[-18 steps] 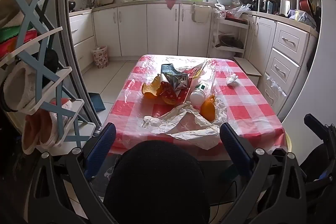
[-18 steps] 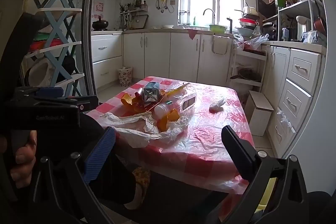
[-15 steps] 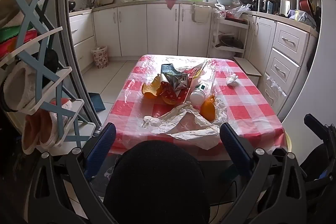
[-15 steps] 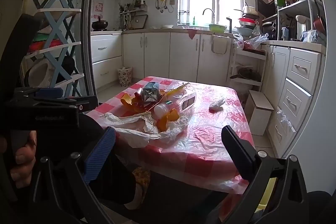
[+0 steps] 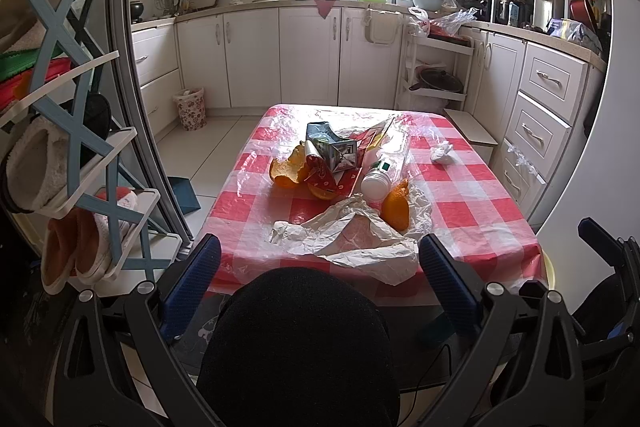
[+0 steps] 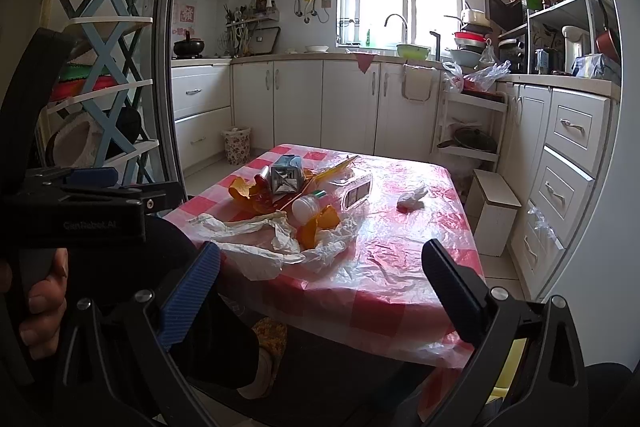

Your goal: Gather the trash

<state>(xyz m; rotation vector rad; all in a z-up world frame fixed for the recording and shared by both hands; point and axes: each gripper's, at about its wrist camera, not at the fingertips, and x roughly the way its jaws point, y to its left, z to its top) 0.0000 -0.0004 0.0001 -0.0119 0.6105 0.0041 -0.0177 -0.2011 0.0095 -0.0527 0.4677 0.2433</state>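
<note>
Trash lies in a heap on the red-checked table (image 5: 476, 203) (image 6: 384, 267): a crumpled white paper wrapper (image 5: 352, 239) (image 6: 256, 243), orange peels (image 5: 286, 171) (image 6: 312, 227), a squashed drink carton (image 5: 332, 149) (image 6: 286, 175), a small white bottle (image 5: 378, 181) (image 6: 306, 205) and a crumpled tissue (image 5: 440, 153) (image 6: 412, 197) off to the right. My left gripper (image 5: 320, 267) stands open short of the table's near edge, above a black knee. My right gripper (image 6: 320, 275) is open too, nothing between its fingers, near the table's right front corner.
A shoe rack (image 5: 60, 131) stands at the left beside a door frame. A small patterned bin (image 5: 191, 107) sits on the floor by the white cabinets (image 5: 308, 55). A white step stool (image 6: 494, 211) and drawers (image 6: 568, 163) flank the table's right side.
</note>
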